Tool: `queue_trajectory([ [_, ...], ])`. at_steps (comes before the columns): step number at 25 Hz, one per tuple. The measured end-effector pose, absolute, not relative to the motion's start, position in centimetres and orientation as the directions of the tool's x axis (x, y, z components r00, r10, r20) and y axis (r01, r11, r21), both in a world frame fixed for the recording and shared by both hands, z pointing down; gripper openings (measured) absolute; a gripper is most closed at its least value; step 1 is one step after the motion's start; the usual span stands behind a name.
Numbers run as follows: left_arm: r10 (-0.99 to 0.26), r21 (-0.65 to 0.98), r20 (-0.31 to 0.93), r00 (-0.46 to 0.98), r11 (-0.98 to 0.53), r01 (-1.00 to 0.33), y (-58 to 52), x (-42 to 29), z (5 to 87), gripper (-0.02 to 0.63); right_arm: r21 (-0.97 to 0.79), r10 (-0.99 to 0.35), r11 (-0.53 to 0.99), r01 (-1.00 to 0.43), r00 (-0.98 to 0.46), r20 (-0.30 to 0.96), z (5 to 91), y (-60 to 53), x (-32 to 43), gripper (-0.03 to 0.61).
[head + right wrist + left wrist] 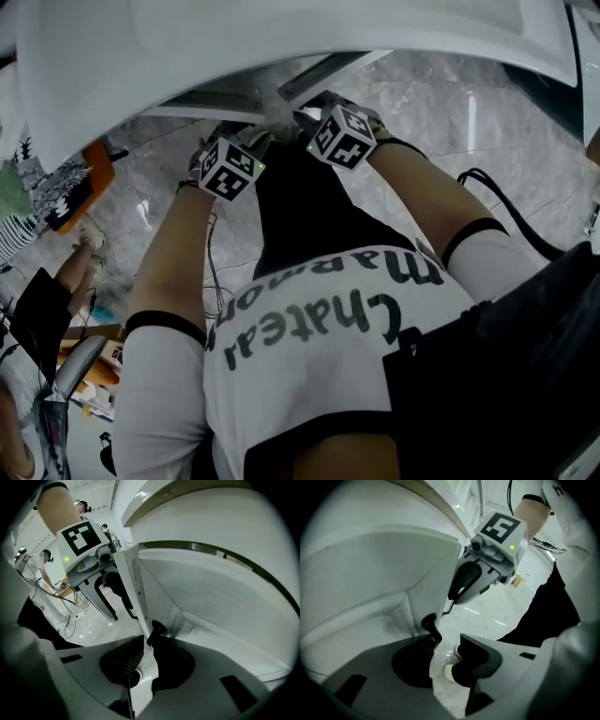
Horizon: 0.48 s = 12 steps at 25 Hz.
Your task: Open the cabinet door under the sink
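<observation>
Door (135,590): plain white panel, ajar under the counter (234,47), free edge swung out from the cabinet (215,602); the inside visible past it is bare white wall. Right gripper (146,641) is clamped on that edge. Left gripper (449,637) sits just beside it, jaws apart, floor (487,616) between them.
</observation>
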State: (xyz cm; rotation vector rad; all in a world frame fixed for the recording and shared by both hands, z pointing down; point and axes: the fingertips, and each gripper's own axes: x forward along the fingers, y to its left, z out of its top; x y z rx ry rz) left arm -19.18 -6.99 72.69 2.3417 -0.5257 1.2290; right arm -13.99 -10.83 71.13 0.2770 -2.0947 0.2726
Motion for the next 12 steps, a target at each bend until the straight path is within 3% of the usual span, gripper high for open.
queue_trajectory([
  [12, -0.096, 0.176, 0.863, 0.497, -0.864, -0.472, -3.7, -20.4, 73.0, 0.152, -0.055, -0.058, 0.972, -0.229, -0.462, 0.885, 71.4, -8.2, -11.7, 0.055],
])
